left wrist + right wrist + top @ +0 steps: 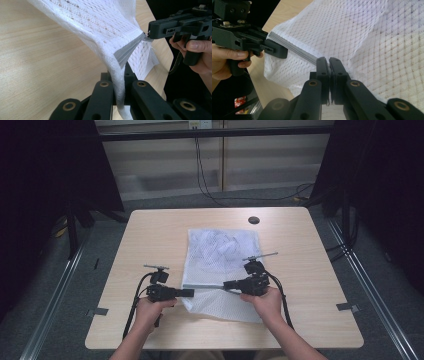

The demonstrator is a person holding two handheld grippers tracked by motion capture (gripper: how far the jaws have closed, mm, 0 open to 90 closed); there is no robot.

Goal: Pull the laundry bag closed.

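I have the white mesh laundry bag (221, 270) lying mid-table on the pale wooden table (150, 230). My left gripper (189, 293) is clamped on the bag's near left edge beside its grey zipper strip (127, 51). My right gripper (227, 284) is pinched shut at the strip's other end, the strip stretched taut between them.

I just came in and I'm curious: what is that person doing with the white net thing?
A person holds a pair of tongs in each hand over a wooden table. The left tongs pinch one end of a white mesh bag, by its grey zipper. The right tongs are shut on the zipper further along, where the pull seems to be. The bag's near part is lifted, its far part rests on the table.
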